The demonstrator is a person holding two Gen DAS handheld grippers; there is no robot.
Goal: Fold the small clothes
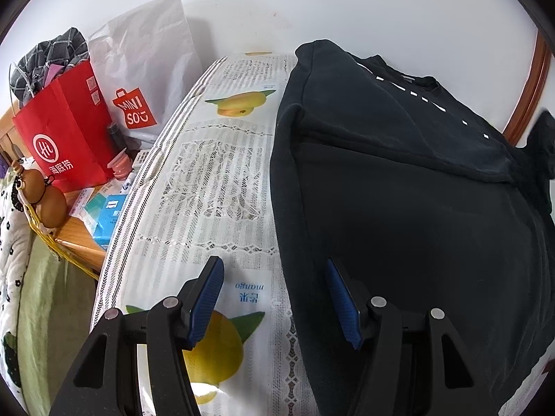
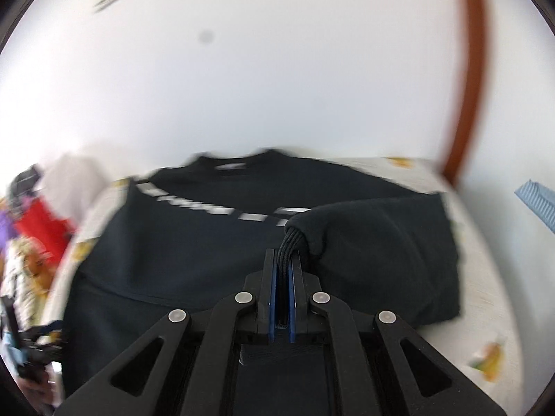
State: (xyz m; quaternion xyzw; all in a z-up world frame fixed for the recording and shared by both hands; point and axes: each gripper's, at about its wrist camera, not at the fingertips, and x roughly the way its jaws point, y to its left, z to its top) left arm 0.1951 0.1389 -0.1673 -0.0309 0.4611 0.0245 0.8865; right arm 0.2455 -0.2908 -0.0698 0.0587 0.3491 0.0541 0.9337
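Observation:
A black sweatshirt [image 1: 399,187] with white lettering lies spread on a table covered by a mango-print cloth [image 1: 208,180]. Its left sleeve is folded across the chest. My left gripper [image 1: 274,277] is open and empty, low over the sweatshirt's left edge near the hem, one finger over the cloth and one over the garment. My right gripper [image 2: 284,260] is shut on the ribbed cuff [image 2: 293,242] of the right sleeve [image 2: 374,242], lifted over the body of the sweatshirt [image 2: 180,242]. The right wrist view is blurred.
Left of the table a wooden stand holds a red paper bag [image 1: 66,138], a white Miniso bag [image 1: 138,79], small boxes and gourds [image 1: 48,194]. A white wall stands behind. A brown wooden frame [image 2: 468,79] rises at the right.

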